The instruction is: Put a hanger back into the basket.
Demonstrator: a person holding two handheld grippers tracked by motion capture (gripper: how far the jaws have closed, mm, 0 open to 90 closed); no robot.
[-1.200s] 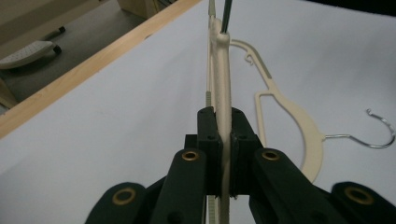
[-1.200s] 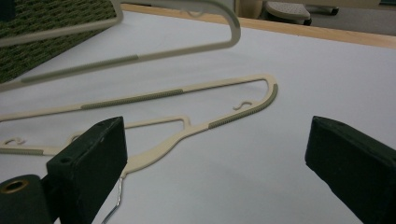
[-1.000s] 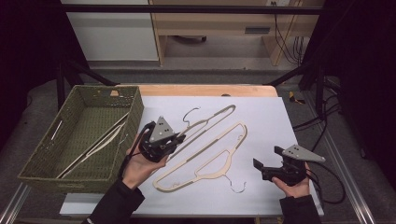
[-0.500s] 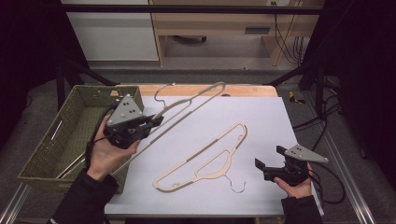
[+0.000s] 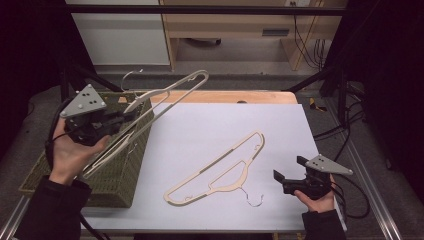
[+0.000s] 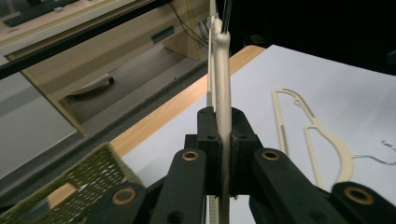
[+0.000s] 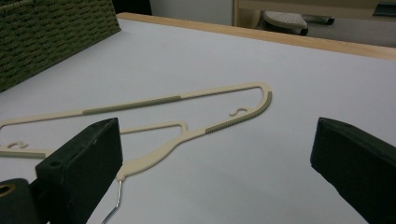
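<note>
While hanging over the basket [image 5: 60, 165], left gripper [image 5: 122, 117] clamped tight on a cream hanger [image 5: 170, 92]; right gripper [image 5: 287, 180] gaping wide, empty, well right of that basket.

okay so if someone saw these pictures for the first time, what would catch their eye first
Most striking is the cream hanger raised in the air over the woven basket at the table's left, clamped in the left tool. A second cream hanger lies flat on the white sheet mid-table. At the right near edge, the right tool sits with its jaws wide apart, pointing toward that hanger.
</note>
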